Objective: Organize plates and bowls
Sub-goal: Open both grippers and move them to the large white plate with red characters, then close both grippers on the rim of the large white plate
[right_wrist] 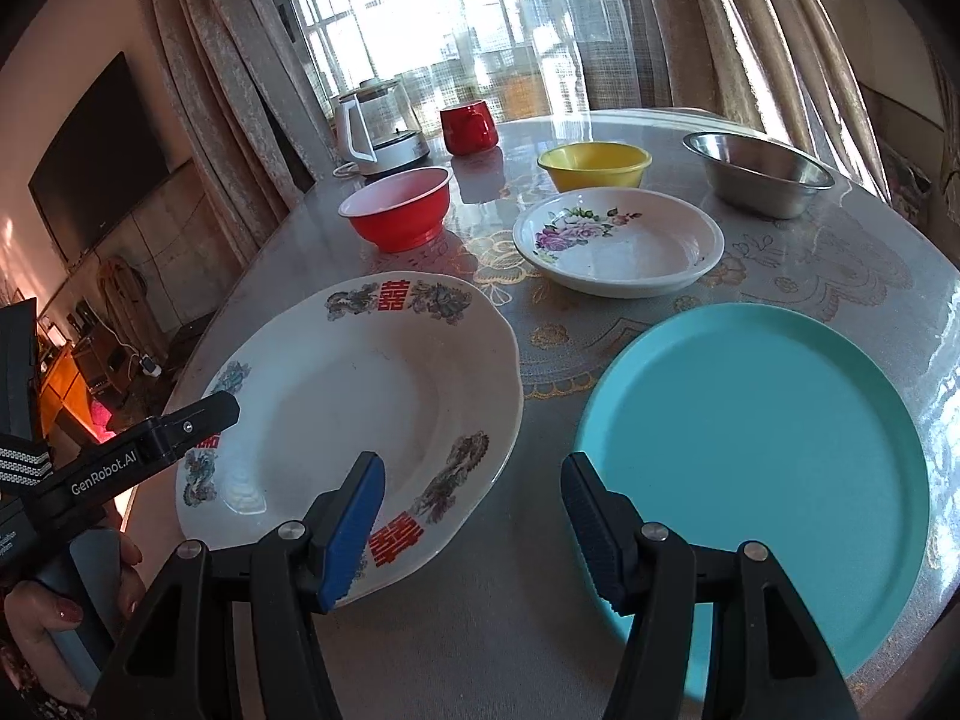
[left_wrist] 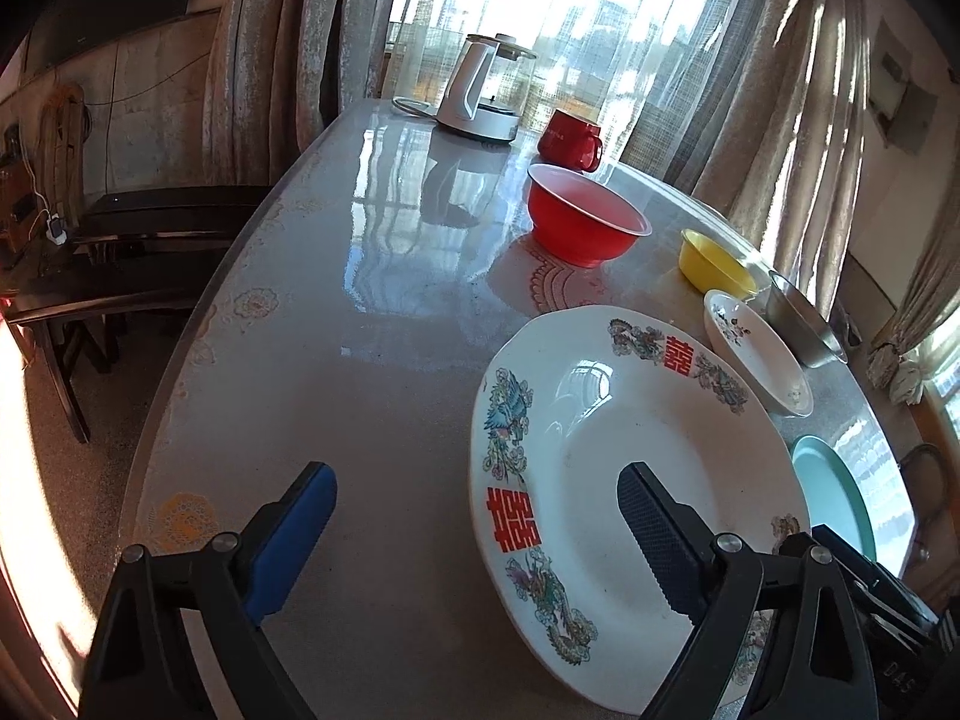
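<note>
Six dishes sit on the bench (right_wrist: 870, 252): the teal plate (right_wrist: 756, 456) nearest right, the big patterned plate (right_wrist: 360, 408) beside it, then the flowered plate (right_wrist: 618, 240), steel bowl (right_wrist: 759, 171), red bowl (right_wrist: 396, 207) and yellow bowl (right_wrist: 594, 163) behind. Stacking probably goes best largest first, sliding one pad under a rim, clamping gently. The right tool (right_wrist: 474, 516) hangs half open and empty between the front plates; the left tool (left_wrist: 477, 534) gapes wide, empty, astride the patterned plate's left rim.

A: What's sitting on the round table (right_wrist: 780, 276)?
B: Teal plate (right_wrist: 750, 450) at 5 o'clock, big white plate (right_wrist: 360, 396) at 8, floral dish (right_wrist: 618, 240) ctr, bowls, mug, kettle lying 10–1.
</note>
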The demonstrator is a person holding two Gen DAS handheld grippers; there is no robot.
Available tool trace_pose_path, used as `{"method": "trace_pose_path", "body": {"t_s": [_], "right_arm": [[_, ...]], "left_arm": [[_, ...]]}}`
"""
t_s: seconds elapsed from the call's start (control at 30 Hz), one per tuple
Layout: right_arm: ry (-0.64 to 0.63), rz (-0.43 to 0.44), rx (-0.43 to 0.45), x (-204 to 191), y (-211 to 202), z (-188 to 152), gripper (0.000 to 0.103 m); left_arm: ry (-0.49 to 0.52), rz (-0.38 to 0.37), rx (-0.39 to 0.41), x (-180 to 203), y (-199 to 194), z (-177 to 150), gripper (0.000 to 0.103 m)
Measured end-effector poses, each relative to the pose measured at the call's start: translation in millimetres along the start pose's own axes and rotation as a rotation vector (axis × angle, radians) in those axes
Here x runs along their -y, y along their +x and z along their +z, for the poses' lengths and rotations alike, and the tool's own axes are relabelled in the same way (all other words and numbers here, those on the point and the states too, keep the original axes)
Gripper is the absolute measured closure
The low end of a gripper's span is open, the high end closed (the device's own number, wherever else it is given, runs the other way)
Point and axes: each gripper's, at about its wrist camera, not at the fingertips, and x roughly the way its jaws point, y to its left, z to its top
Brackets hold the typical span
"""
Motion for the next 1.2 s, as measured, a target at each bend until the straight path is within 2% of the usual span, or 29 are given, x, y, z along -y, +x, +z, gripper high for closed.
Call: {"method": "trace_pose_path", "body": {"t_s": [1.2], "right_arm": [[0.002,0.032,-0.032,-8.9,35.8,7.5,0.043]], "left_arm": [[0.062,0.049,-0.022,7.6,15.1,-2.1,0.014]]}}
